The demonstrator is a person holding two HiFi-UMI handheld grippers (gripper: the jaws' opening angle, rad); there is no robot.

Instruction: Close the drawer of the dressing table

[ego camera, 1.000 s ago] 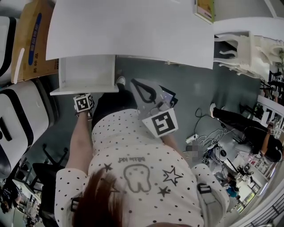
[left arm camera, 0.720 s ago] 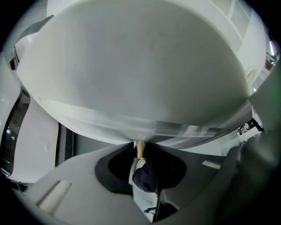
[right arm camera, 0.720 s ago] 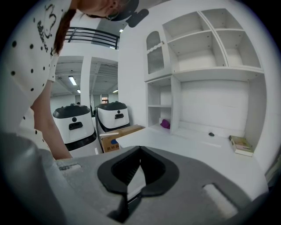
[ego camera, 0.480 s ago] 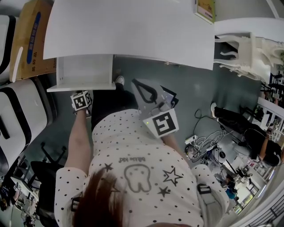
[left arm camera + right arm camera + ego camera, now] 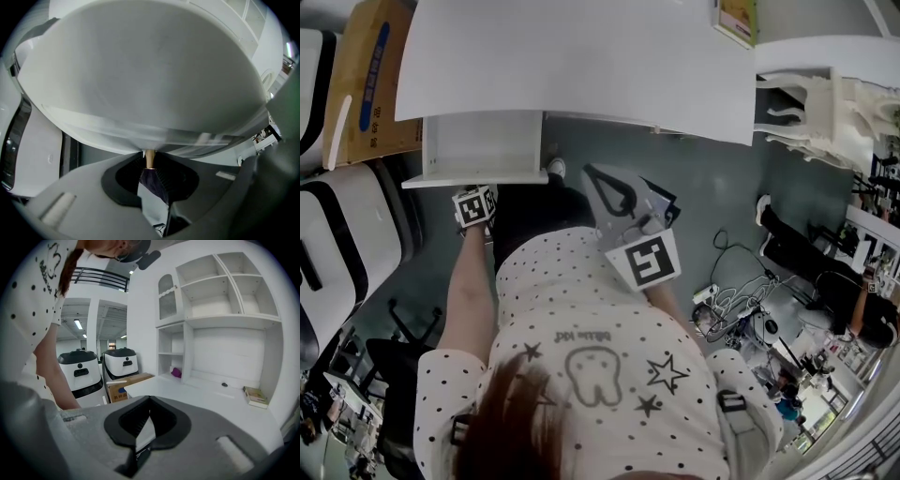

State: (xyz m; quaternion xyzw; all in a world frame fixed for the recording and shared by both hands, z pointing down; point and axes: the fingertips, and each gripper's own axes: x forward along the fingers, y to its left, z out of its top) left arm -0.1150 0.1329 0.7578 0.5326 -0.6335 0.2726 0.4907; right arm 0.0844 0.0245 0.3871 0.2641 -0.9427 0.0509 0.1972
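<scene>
The white drawer [image 5: 478,150] of the dressing table [image 5: 581,56] stands pulled out at the left of the head view, and nothing lies in it. My left gripper [image 5: 476,199] is at the drawer's front edge. In the left gripper view the drawer front [image 5: 140,84] fills the picture, and the left gripper [image 5: 150,161] is shut on the small brass knob [image 5: 150,158]. My right gripper [image 5: 592,173] hangs in front of the table, right of the drawer and above the grey floor. The right gripper [image 5: 149,401] has its tips together with nothing between them.
A cardboard box [image 5: 370,84] and white machines [image 5: 347,244] stand left of the drawer. A white chair [image 5: 825,103] is at the right, with cables [image 5: 741,300] on the floor below it. A book [image 5: 733,21] lies on the tabletop. Shelves [image 5: 225,291] rise behind the table.
The left gripper and the drawer front sit a touch nearer the table than a second ago. The right gripper has stayed where it was.
</scene>
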